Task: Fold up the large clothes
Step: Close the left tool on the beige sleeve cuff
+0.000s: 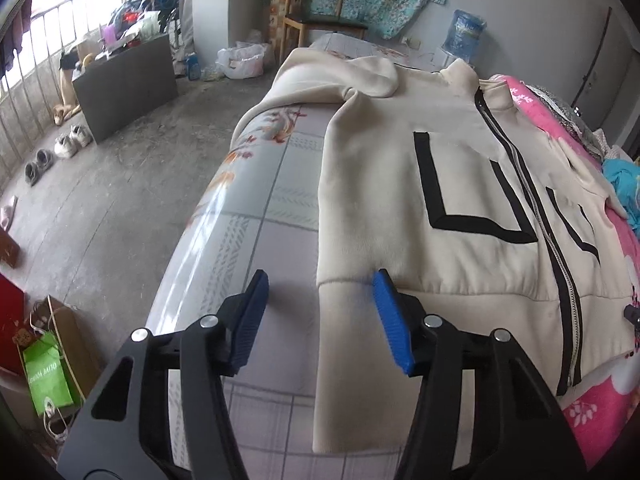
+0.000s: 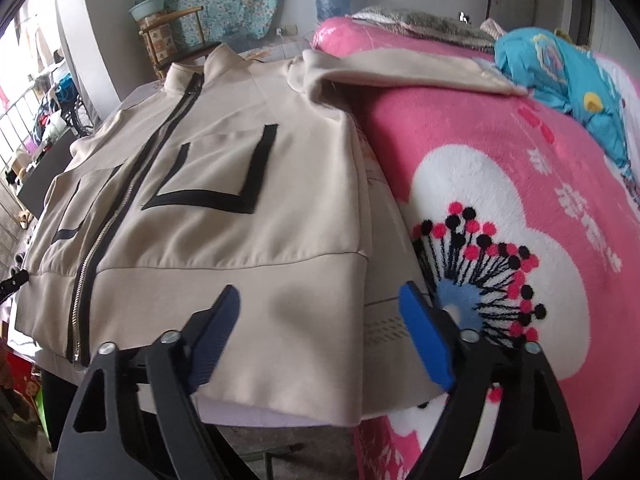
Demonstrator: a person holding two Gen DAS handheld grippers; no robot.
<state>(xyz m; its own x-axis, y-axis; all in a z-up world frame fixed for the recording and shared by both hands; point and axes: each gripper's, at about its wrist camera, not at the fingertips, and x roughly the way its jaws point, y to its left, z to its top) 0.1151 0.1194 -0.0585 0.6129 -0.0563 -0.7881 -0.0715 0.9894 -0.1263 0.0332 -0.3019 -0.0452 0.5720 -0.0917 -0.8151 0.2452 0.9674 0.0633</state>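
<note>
Lying zipped and flat on the bed (image 1: 256, 216), the cream jacket (image 1: 440, 200) has its hem corners between both parted grippers: left gripper (image 1: 320, 280), right gripper (image 2: 320, 296), neither pinching.

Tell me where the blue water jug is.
The blue water jug stands on the floor by the far wall, beyond the head of the bed, right of the wooden chair in the left wrist view.

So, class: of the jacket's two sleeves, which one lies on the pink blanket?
The sleeve on the right gripper's side: it stretches across the pink blanket. The other sleeve drapes over the grey floral bedsheet instead.
</note>
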